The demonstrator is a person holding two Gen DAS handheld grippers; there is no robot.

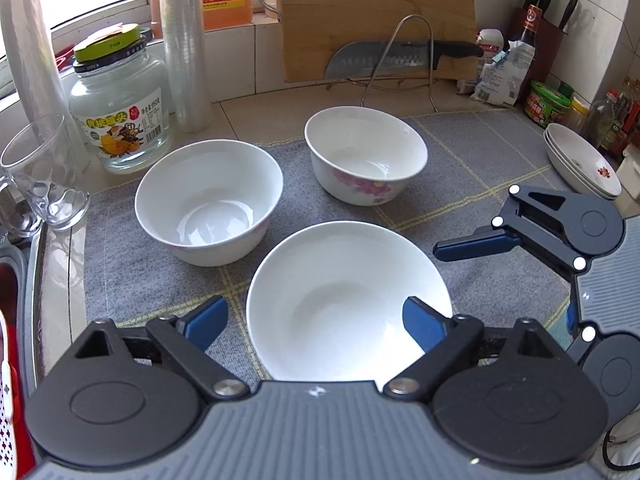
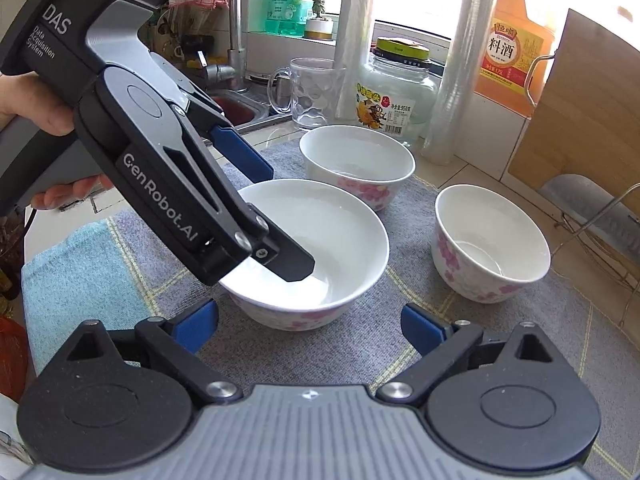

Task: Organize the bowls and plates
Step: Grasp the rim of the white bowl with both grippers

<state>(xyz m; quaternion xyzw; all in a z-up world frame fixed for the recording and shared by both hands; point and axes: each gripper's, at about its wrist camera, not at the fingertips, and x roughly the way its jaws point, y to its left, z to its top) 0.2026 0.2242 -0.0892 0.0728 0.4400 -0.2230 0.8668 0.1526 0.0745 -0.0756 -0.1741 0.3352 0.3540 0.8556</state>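
Observation:
Three white bowls with pink flowers stand on a grey mat. The near bowl lies between my left gripper's open fingers; one finger reaches inside it, the other is outside its rim. The left bowl and the far bowl stand behind. My right gripper is open and empty just in front of the near bowl; it shows at the right in the left wrist view. Stacked plates sit far right.
A glass mug, a glass jar and plastic wrap rolls stand at the back left. A cutting board and cleaver lean on a wire rack. Condiment jars crowd the right. A sink lies left.

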